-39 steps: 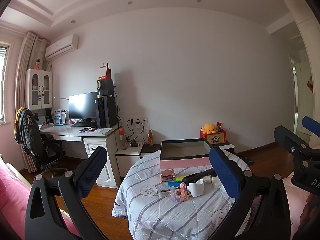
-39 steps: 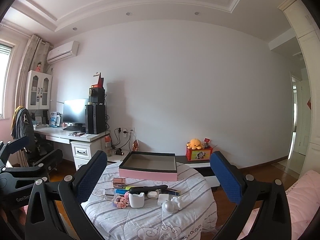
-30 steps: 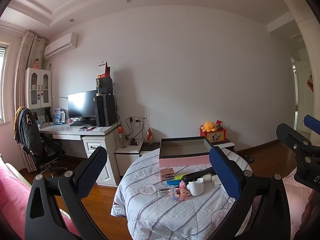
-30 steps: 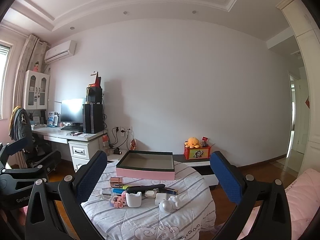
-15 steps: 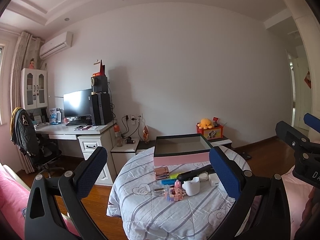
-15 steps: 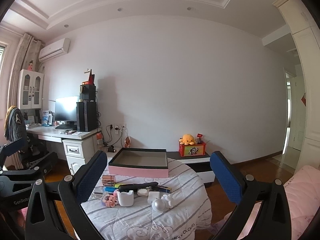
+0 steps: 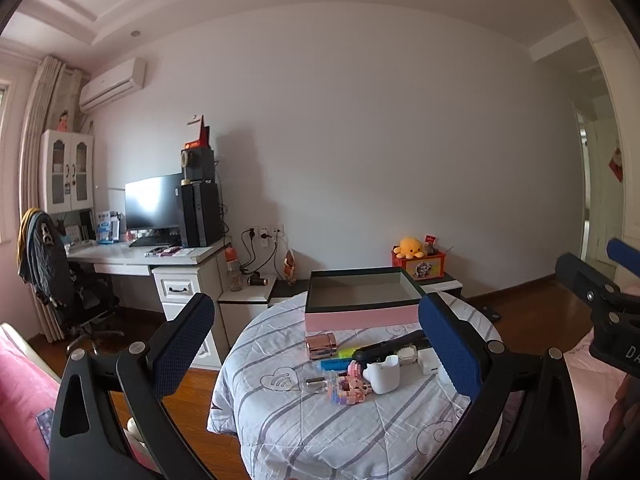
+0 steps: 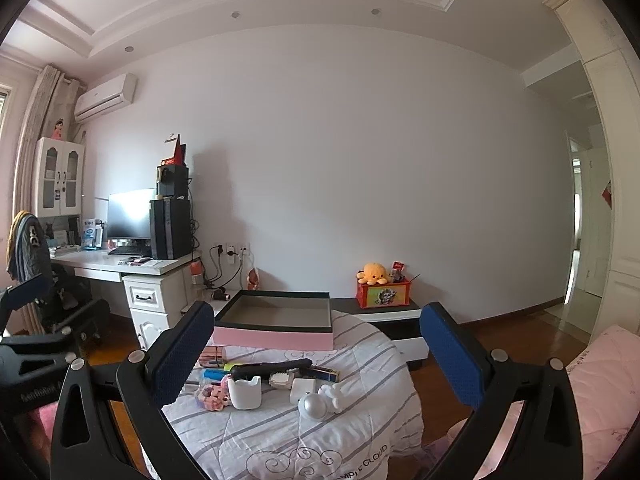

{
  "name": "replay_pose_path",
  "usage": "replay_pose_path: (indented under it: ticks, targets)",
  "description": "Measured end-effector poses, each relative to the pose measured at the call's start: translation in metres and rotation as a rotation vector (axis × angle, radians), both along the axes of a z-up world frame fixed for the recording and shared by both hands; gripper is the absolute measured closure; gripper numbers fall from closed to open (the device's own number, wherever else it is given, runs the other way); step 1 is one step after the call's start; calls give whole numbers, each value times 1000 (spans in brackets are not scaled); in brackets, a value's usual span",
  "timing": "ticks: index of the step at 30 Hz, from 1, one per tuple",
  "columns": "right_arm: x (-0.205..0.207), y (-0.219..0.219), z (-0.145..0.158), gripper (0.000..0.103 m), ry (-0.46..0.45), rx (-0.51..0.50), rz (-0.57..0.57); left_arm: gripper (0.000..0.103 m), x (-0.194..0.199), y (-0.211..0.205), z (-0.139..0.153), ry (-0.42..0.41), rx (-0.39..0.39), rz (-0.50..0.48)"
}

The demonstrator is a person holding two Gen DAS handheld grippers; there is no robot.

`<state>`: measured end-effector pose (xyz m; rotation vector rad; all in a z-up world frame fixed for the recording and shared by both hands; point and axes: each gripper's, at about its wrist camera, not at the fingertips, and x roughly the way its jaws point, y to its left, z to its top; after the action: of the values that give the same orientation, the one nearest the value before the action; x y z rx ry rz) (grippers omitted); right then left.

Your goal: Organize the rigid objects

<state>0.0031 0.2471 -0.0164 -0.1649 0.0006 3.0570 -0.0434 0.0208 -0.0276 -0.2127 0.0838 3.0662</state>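
Note:
A round table with a striped grey cloth (image 7: 312,436) (image 8: 280,440) carries an empty pink box with a dark rim (image 7: 362,306) (image 8: 276,330). In front of the box lie small rigid items: a rose-gold case (image 7: 321,346), a black bar-shaped device (image 7: 390,348) (image 8: 272,369), a white cup (image 7: 383,374) (image 8: 245,393), a pink brick figure (image 7: 352,386) (image 8: 214,395), a white adapter (image 8: 302,389) and a silver ball with a white figure (image 8: 320,402). My left gripper (image 7: 316,344) and right gripper (image 8: 316,354) are both open and empty, held back from the table.
A white desk (image 7: 160,260) with monitor and computer tower stands at the left, with a chair (image 7: 60,280) draped in clothes. A low cabinet with an orange plush and red box (image 8: 380,286) stands behind the table. Pink bedding (image 8: 600,380) lies at the right.
Both grippers have moved slightly closer to the table and tilted, so the table sits a little lower and larger in view. Both stay open; nothing on the table moved.

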Motion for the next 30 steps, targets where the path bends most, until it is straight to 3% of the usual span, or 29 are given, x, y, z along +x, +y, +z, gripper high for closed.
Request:
replay_pose_path:
  ticks: [4, 18, 30]
  targets:
    - [-13, 2, -7, 0, -19, -10, 15, 0, -11, -8, -3, -4, 31, 15]
    - [-83, 8, -29, 0, -131, -37, 57, 0, -81, -6, -24, -120, 1, 44]
    - [-147, 20, -76, 0, -280, -42, 58, 0, -148, 4, -70, -263, -26, 40]
